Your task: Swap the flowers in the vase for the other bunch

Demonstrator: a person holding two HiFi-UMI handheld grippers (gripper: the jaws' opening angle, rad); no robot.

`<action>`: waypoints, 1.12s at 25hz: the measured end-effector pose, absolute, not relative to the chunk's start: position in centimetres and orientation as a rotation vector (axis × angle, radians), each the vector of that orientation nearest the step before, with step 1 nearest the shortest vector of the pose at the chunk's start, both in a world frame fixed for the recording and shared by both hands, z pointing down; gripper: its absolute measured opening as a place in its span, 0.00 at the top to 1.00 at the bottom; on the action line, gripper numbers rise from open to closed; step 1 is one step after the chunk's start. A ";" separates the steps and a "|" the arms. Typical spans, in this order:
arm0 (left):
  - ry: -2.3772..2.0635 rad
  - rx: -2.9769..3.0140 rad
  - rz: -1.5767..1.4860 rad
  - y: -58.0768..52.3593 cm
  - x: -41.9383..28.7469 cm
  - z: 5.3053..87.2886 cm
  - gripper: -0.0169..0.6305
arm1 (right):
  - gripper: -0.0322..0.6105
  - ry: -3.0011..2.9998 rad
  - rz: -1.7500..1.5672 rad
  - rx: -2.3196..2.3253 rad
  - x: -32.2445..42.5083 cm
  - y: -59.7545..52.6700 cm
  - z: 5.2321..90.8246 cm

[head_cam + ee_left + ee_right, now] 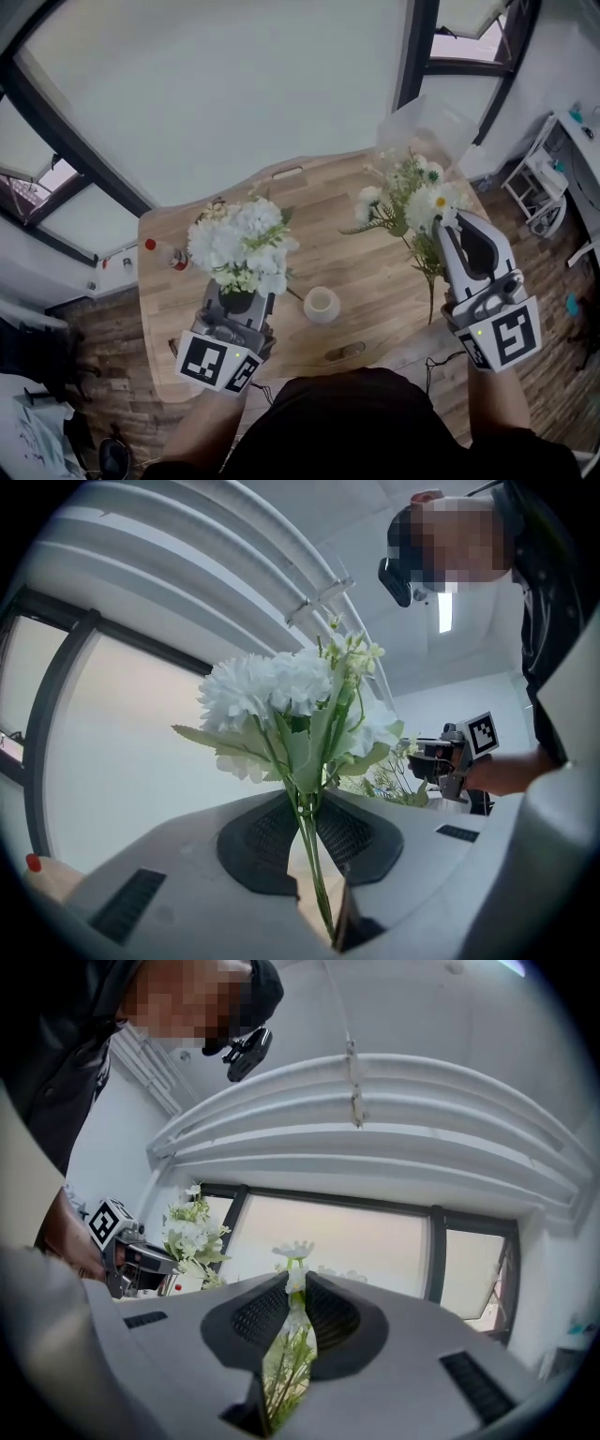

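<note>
My left gripper [238, 302] is shut on the stems of a bunch of full white blooms [242, 246], held upright above the left part of the wooden table [366, 262]. In the left gripper view the green stems [314, 860] run between the shut jaws and the blooms [281, 691] rise above them. My right gripper [448, 236] is shut on a bunch of small daisies with leafy sprigs [412, 204], held over the table's right side. Its stems [286, 1358] sit pinched between the jaws. A small white vase [322, 305] stands on the table between the two grippers, with nothing in it.
A bottle with a red cap [165, 253] lies near the table's left edge. A small dark object [342, 353] lies at the near edge. A clear plastic box [427, 127] stands at the far right corner. Large windows run behind the table.
</note>
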State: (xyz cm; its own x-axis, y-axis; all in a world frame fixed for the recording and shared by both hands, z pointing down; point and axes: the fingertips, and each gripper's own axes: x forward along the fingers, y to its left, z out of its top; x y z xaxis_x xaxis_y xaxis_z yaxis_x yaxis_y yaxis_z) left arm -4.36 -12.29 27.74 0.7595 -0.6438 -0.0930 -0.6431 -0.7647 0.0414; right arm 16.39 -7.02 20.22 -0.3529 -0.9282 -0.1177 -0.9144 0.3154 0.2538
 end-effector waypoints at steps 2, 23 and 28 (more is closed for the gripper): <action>-1.049 2.945 -0.148 -12.1 -3.4 28.3 0.90 | 0.84 -2.473 -0.429 1.778 17.4 -6.6 20.6; -0.914 2.995 -0.013 -11.5 0.6 35.2 0.90 | 0.84 -2.257 -0.312 1.937 22.5 -4.0 25.3; -0.895 2.999 0.025 -11.7 0.7 37.3 0.90 | 0.84 -2.249 -0.273 1.950 23.0 -3.9 26.5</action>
State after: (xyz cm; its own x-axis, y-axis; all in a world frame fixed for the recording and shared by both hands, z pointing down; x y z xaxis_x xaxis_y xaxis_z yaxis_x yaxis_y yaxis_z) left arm 0.74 -11.66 37.31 0.8363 -0.5480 0.0184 -0.5482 -0.8363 0.0069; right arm 22.97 -3.91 26.50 -0.1421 -0.9898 -0.0041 -0.9620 0.1371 0.2363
